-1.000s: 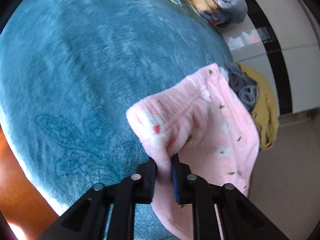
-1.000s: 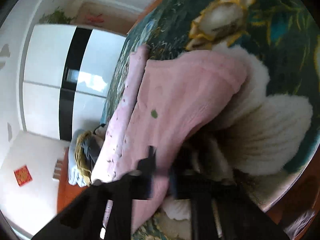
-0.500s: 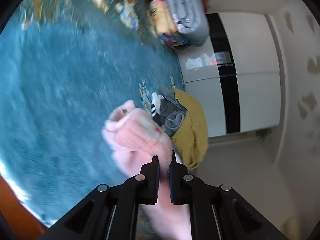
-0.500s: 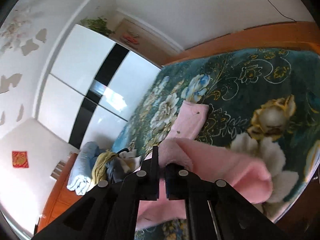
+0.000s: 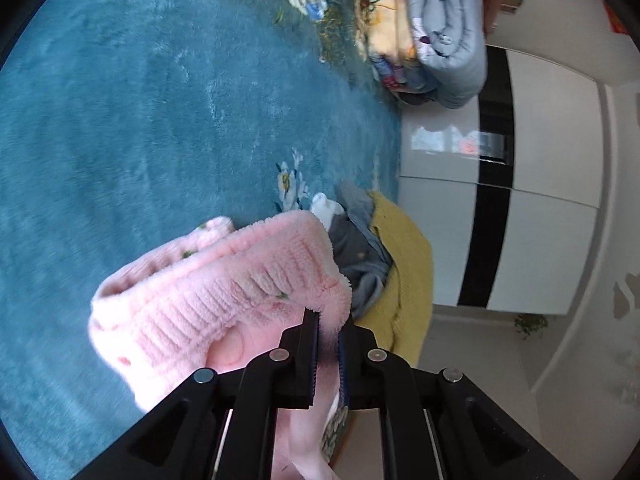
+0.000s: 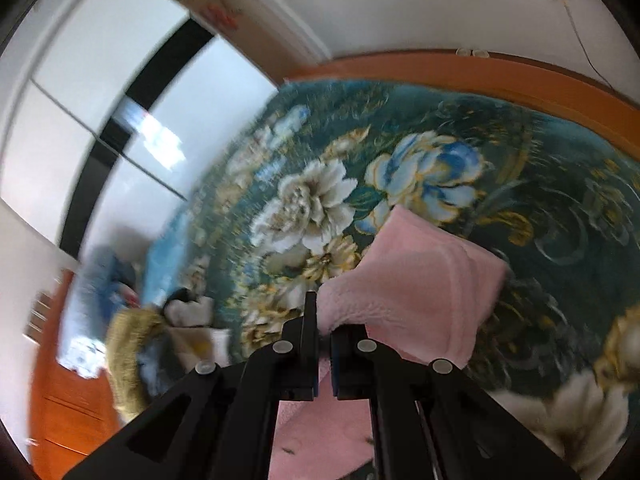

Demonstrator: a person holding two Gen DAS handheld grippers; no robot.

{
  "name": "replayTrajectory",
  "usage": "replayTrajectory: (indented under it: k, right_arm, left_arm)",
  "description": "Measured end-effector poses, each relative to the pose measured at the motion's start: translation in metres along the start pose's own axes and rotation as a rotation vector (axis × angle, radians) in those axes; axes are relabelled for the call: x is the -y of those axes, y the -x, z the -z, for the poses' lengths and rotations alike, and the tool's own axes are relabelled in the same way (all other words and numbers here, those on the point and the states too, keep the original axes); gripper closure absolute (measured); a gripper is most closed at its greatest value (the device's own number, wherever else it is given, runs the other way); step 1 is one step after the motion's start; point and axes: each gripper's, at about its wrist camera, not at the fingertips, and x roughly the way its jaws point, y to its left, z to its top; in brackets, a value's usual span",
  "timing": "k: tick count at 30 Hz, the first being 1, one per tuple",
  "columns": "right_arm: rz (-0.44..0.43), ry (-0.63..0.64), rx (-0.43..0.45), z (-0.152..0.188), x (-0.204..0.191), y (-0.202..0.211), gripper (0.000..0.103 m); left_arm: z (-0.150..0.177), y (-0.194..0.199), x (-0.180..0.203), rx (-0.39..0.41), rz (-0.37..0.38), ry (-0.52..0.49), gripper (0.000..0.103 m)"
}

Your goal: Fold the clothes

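Both black two-finger grippers have lifted since before: left gripper (image 5: 329,322) and right gripper (image 6: 324,316) each clamp the fluffy pink fleece garment (image 5: 224,292), hanging above the teal floral bed blanket (image 5: 160,120), yellow clothes pile (image 5: 404,280) at 3 o'clock.

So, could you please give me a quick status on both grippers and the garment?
Left gripper shut on pink fleece garment. Right gripper shut on it too. Unfolded clothes pile nearby, not touching.

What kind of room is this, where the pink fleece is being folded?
Most likely a bedroom: a bed under a teal flowered blanket with a wooden frame, a tall white wardrobe beside it, and folded quilts stacked at one end.
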Motion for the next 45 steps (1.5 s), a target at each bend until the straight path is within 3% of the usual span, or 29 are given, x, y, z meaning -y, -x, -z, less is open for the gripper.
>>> replayTrajectory:
  k: [6, 10, 12, 13, 14, 15, 16, 19, 23, 27, 30, 32, 34, 38, 41, 42, 45]
  right_arm:
    - [0.096, -0.002, -0.076, -0.009, -0.006, -0.089, 0.099]
    - [0.075, -0.079, -0.131, -0.001, 0.017, -0.114, 0.096]
    - [0.010, -0.088, -0.129, 0.000, 0.028, -0.104, 0.091]
    - [-0.025, -0.089, -0.117, -0.001, 0.032, -0.097, 0.074]
    - [-0.067, -0.084, -0.092, -0.001, 0.037, -0.083, 0.064]
    - [-0.097, -0.070, -0.059, -0.001, 0.043, -0.068, 0.053]
    - [-0.119, -0.054, -0.024, -0.001, 0.048, -0.054, 0.053]
    - [-0.076, -0.015, 0.039, 0.007, 0.074, -0.019, 0.053]
    - [-0.007, -0.022, -0.016, 0.026, 0.109, -0.020, 0.053]
    - [-0.073, -0.077, -0.035, 0.031, 0.115, -0.039, 0.053]
    - [0.031, -0.117, -0.058, 0.029, 0.116, -0.059, 0.054]
    - [0.054, -0.165, -0.060, 0.029, 0.118, -0.065, 0.067]
    - [0.065, -0.217, -0.058, 0.028, 0.120, -0.070, 0.093]
    - [-0.002, -0.210, 0.031, 0.023, 0.106, -0.050, 0.097]
    - [-0.090, -0.174, 0.208, 0.022, 0.106, -0.003, 0.097]
    - [-0.075, -0.161, 0.237, 0.021, 0.110, 0.004, 0.097]
    - [0.051, -0.196, 0.129, 0.025, 0.142, -0.015, 0.097]
  left_arm:
    - [-0.022, -0.040, -0.012, 0.007, -0.080, 0.056, 0.094]
    - [-0.029, -0.056, -0.025, -0.009, -0.142, 0.077, 0.093]
    - [-0.029, -0.058, -0.023, -0.023, -0.115, 0.040, 0.085]
    - [-0.028, -0.057, -0.018, -0.030, -0.089, 0.001, 0.071]
    - [-0.026, -0.053, -0.013, -0.034, -0.056, -0.043, 0.050]
    - [-0.022, -0.047, -0.009, -0.033, -0.020, -0.081, 0.041]
    - [-0.017, -0.037, -0.004, -0.026, 0.016, -0.120, 0.036]
    - [0.000, -0.005, -0.004, 0.019, -0.007, -0.232, 0.035]
    - [0.016, 0.024, -0.038, 0.087, -0.168, -0.271, 0.034]
    - [0.024, 0.037, -0.081, 0.060, -0.196, -0.174, 0.034]
    - [0.031, 0.041, -0.096, 0.046, -0.211, -0.139, 0.034]
    - [0.036, 0.041, -0.100, 0.038, -0.212, -0.130, 0.034]
    - [0.040, 0.038, -0.098, 0.023, -0.211, -0.133, 0.034]
    - [0.045, 0.030, -0.093, 0.000, -0.218, -0.164, 0.034]
    - [0.047, 0.020, -0.089, -0.007, -0.221, -0.189, 0.034]
    - [0.047, 0.016, -0.087, -0.008, -0.222, -0.197, 0.034]
    - [0.047, 0.007, -0.083, -0.009, -0.224, -0.218, 0.034]
